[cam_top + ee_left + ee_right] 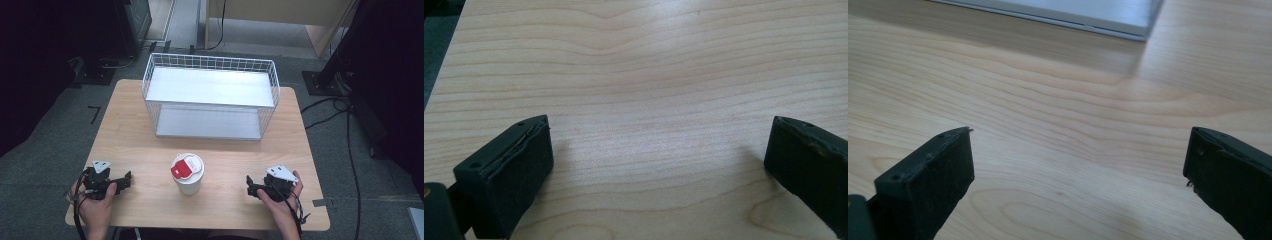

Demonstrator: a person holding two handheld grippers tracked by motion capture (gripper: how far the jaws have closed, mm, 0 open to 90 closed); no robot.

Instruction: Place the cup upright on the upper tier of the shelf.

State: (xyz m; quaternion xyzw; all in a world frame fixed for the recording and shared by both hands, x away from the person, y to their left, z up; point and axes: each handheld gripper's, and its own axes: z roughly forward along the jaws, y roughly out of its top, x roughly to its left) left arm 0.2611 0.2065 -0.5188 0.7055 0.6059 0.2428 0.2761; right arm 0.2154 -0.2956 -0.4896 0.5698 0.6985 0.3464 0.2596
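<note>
Cup (188, 175), white, stands upright near the middle of the wooden table (150, 150), toward the six o'clock edge. Its lid is white with a red patch across the top, and the body below is plain white and narrows slightly toward the base.

At twelve o'clock from the cup, well apart from it, sits a white wire basket (210, 95) with two flat shelves, one above the other, both bare. Its open side faces the cup.

The left gripper (124, 181) rests at nine o'clock from the cup, held in the person's left hand (96, 205), tips pointing toward the cup. In the left gripper view its jaws are spread wide over bare wood grain, nothing between them.

The right gripper (251, 186) lies at three o'clock from the cup, held in the right hand (281, 202), tips also turned toward the cup. In the right gripper view its jaws stand wide apart over the table, and the lower edge of the basket's bottom shelf (1058, 12) shows at twelve o'clock. Both grippers are apart from the cup.
</note>
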